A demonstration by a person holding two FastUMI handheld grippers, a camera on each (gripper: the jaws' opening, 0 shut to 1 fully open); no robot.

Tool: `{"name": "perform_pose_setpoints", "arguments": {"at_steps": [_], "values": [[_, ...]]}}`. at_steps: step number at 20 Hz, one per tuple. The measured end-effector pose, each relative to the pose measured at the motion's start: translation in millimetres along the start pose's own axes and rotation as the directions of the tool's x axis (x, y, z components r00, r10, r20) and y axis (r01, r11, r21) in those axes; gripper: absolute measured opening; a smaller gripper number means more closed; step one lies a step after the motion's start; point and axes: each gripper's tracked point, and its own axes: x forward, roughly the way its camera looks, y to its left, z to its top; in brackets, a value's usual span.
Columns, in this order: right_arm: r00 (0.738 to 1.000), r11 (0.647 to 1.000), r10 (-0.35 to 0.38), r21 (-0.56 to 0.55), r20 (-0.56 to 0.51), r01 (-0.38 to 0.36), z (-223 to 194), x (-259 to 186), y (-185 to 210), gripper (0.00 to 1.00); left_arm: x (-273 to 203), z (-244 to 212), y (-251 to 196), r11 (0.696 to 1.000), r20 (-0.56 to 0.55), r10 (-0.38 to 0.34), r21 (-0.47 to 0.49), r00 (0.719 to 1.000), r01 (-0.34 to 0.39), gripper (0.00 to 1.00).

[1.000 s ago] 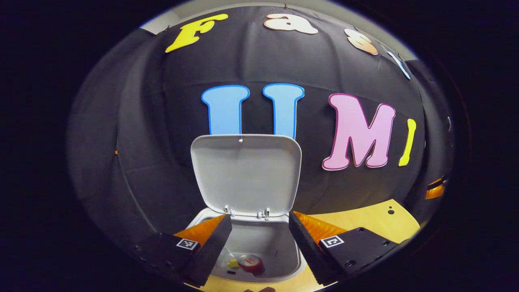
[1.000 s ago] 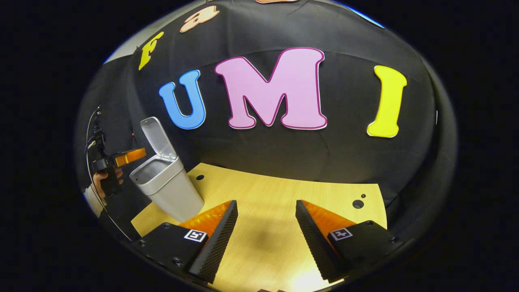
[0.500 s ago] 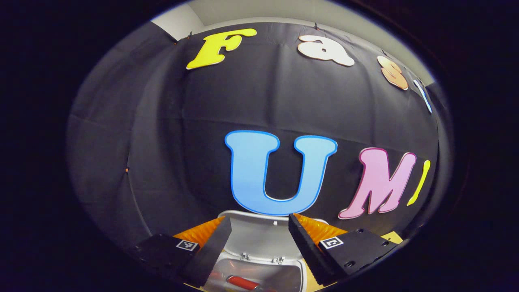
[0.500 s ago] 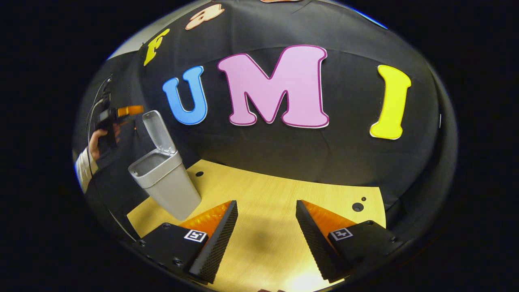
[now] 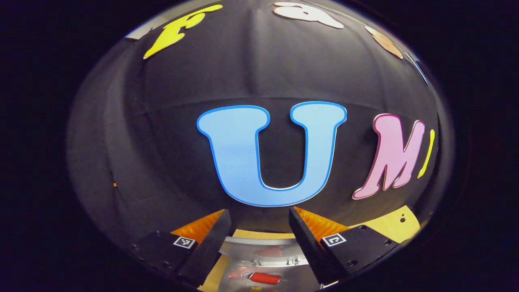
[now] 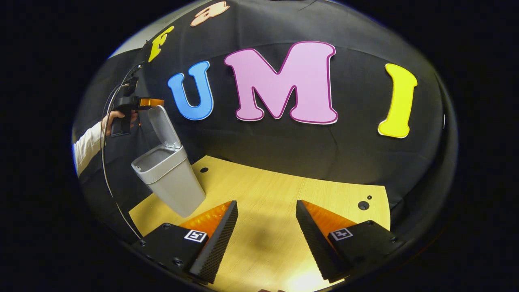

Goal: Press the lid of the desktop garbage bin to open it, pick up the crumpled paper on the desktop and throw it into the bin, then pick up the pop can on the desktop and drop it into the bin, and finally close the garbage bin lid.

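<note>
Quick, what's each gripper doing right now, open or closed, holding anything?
Left gripper: open, holding nothing, above the bin lid.
Right gripper: open, holding nothing, over the table.

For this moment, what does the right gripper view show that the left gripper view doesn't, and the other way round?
Right gripper view: the garbage bin seen from outside, standing on the table with its lid raised. The left gripper, held by a hand, is at the lid's top edge; contact cannot be told. The right gripper hangs open over the table.
Left gripper view: a look down between the open left gripper's fingers into the bin, where a red pop can lies inside.
Shared: the bin, its lid and the table.
</note>
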Motion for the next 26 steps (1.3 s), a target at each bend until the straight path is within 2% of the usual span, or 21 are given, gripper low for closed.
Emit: {"name": "perform_pose_setpoints", "arguments": {"at_steps": [2, 4, 6, 8, 10, 12, 14, 21, 25, 26], "values": [[1.000, 1.000, -0.001, 0.000, 0.007, 0.001, 2, -1, 6, 0.94, -16, -11, 2, 1.000, -0.064, -0.012, 0.015, 0.998, 0.013, 0.96], [1.000, 1.000, -0.004, 0.002, 0.008, 0.004, 3, 0, 9, 0.94, -38, -46, 6, 0.999, -0.180, -0.008, 0.050, 0.984, 0.017, 0.95], [1.000, 1.000, -0.001, 0.010, 0.014, 0.001, 6, 2, 17, 0.94, -54, -79, 7, 0.997, -0.244, -0.010, 0.071, 0.970, 0.028, 0.94], [1.000, 1.000, -0.001, 0.018, 0.021, 0.000, 10, 4, 22, 0.94, -64, -108, 3, 0.998, -0.291, -0.030, 0.043, 0.956, 0.044, 0.95], [1.000, 0.999, 0.004, 0.034, 0.025, -0.005, 12, 6, 29, 0.94, -76, -137, -3, 0.999, -0.369, -0.047, 0.009, 0.928, 0.054, 0.96], [1.000, 0.999, 0.008, 0.038, 0.027, -0.009, 14, 6, 35, 0.94, -79, -146, -3, 0.997, -0.359, -0.054, 0.026, 0.932, 0.067, 1.00], [1.000, 1.000, 0.001, 0.021, 0.027, -0.002, 13, 5, 37, 0.94, -79, -149, -5, 0.994, -0.355, -0.052, 0.070, 0.933, 0.082, 0.99], [1.000, 0.999, 0.002, 0.037, 0.031, -0.004, 6, -3, 39, 0.94, -88, -192, -14, 0.986, -0.498, -0.062, 0.107, 0.865, 0.132, 0.99], [0.999, 0.999, -0.023, 0.037, 0.029, 0.022, -2, -7, 31, 0.94, -81, -197, -16, 0.978, -0.502, -0.063, 0.140, 0.863, 0.153, 0.98], [0.999, 0.999, -0.019, 0.044, 0.028, 0.018, -4, -7, 32, 0.94, -81, -199, -17, 0.979, -0.515, -0.066, 0.132, 0.855, 0.155, 0.97]]}}
